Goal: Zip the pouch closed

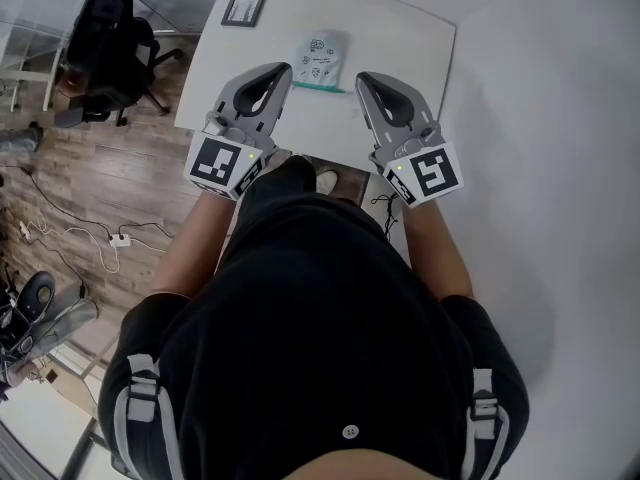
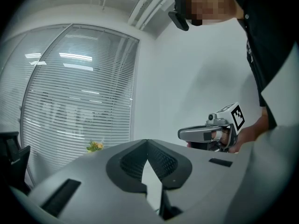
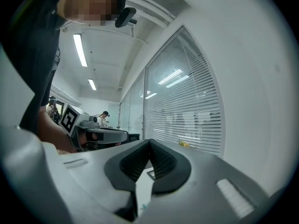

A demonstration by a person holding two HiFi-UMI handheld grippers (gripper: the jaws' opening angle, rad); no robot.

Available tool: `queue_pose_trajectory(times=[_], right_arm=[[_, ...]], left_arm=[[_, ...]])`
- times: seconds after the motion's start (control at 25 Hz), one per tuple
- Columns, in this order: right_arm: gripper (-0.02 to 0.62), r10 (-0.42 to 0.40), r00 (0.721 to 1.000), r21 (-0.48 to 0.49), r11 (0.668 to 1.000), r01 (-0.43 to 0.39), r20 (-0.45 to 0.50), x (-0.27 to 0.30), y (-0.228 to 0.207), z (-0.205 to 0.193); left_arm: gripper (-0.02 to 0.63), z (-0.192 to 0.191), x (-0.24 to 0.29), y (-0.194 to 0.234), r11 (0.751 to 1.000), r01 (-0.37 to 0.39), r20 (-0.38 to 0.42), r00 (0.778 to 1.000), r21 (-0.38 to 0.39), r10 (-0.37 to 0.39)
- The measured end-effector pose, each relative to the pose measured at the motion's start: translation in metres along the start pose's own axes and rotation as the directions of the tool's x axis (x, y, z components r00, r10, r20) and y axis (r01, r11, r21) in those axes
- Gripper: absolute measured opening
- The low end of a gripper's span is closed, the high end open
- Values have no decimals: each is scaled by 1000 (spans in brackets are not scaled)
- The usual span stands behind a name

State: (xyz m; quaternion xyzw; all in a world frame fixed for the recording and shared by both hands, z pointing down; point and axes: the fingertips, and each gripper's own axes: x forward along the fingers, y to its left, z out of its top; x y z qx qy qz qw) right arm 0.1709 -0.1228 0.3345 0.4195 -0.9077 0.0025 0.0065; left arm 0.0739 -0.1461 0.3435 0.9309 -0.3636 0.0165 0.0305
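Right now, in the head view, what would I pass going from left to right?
Black office chair → left gripper → pale printed pouch with teal edge → right gripper

No text can be read; the print on the pouch [image 1: 320, 60] is too small to make out.

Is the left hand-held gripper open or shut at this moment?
Shut. In its own view the left hand-held gripper has its jaws meeting at the tips, and nothing is between them.
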Motion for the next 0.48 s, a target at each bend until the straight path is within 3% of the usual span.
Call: queue_pose_trajectory(times=[0.48], right_arm=[[11, -3, 1000, -27, 1000, 3, -4, 1, 0, 4]], left_arm=[[9, -3, -3, 3, 1000, -1, -17, 1000, 1, 1]])
